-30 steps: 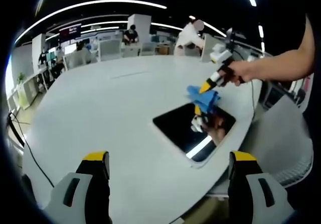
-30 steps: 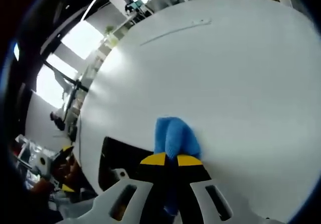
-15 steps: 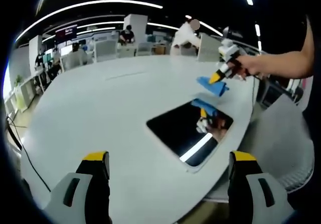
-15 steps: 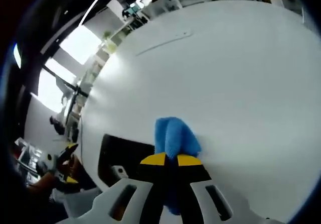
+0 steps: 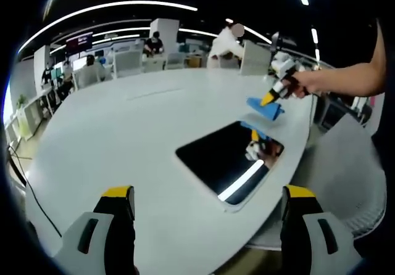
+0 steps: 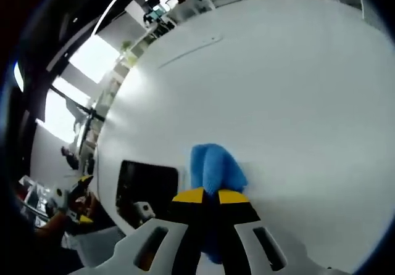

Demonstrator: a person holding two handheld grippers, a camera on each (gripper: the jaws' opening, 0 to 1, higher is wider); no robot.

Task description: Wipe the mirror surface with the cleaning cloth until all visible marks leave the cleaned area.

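Note:
A dark rectangular mirror point(image 5: 225, 159) lies flat on the white table point(image 5: 123, 139) near its right edge. In the left gripper view my right gripper point(image 5: 270, 98) is just beyond the mirror's far corner, shut on a blue cleaning cloth point(image 5: 265, 108), and a person's hand holds it. The mirror reflects the cloth and the gripper. In the right gripper view the cloth point(image 6: 213, 167) sticks out from my shut right gripper point(image 6: 210, 196), with the mirror point(image 6: 145, 185) to its left. My left gripper point(image 5: 207, 195) stands open at the near side, nothing between its fingers.
The table's curved edge point(image 5: 290, 176) runs close along the mirror's right side. Chairs and desks point(image 5: 133, 59) with several people stand far behind the table. A bright window point(image 6: 92, 59) lies beyond the table in the right gripper view.
My right gripper has carried the cloth off the mirror's far corner, away onto the table beyond it. The left gripper stays open.

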